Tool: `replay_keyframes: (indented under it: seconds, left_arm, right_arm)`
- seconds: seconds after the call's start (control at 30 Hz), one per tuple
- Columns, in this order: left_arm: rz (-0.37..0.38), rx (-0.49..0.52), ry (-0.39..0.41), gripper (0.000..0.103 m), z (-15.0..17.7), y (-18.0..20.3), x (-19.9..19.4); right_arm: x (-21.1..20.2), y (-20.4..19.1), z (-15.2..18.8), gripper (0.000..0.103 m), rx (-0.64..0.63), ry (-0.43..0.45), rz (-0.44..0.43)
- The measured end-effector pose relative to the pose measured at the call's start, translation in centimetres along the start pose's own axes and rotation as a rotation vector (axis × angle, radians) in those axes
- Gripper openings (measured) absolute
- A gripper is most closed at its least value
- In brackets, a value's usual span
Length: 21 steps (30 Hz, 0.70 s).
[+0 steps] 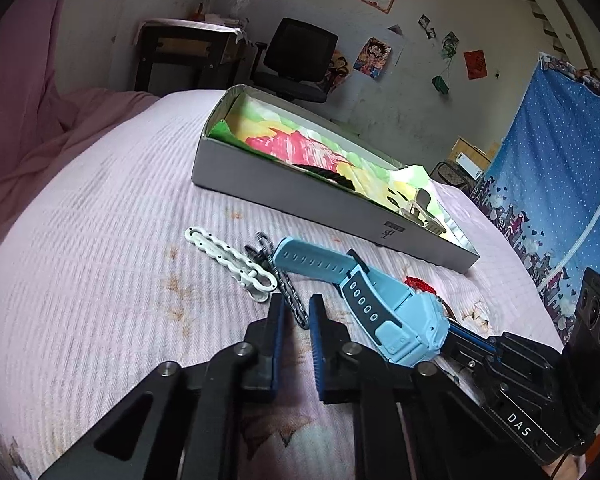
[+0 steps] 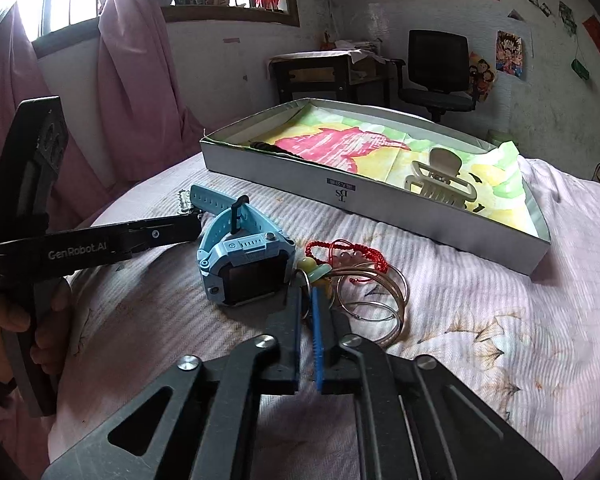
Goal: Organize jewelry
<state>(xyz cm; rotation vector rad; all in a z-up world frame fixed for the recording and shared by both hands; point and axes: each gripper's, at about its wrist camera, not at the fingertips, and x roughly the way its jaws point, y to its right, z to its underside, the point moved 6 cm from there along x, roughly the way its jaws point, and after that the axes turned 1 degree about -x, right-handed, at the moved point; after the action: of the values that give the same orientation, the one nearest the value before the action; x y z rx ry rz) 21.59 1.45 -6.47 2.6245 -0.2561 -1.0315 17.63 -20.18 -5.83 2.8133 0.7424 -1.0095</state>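
Two grippers are working among loose jewelry on a pink ribbed bedspread (image 1: 100,280), with the shallow grey cardboard box (image 2: 380,196) waiting beyond.

The left gripper (image 1: 296,312), low in its frame, is narrowing its jaws around a thin black patterned strap (image 1: 290,300); whether they are already pinching it I cannot tell. The right gripper (image 2: 306,304) is sitting nearly shut on the pale-green bead charm (image 2: 314,270) tied by red cord (image 2: 340,252) to thin silver wire bangles (image 2: 374,296). That tangle is likely to drag or snag the light-blue plastic square-faced watch (image 2: 244,268) touching it, mid-frame. A white chain-link hair clip (image 1: 230,260) is lying beside the strap; a cream claw clip (image 2: 440,184) is already resting inside the box.
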Motion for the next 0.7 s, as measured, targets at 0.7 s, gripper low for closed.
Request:
replay_keyframes:
  seconds: [0.7]
  left_arm:
    - [0.04,0.063,0.039,0.003,3.0,1.9,-3.5]
  right_arm:
    - [-4.0,0.8,-0.7,0.002,0.04,0.148,0.048]
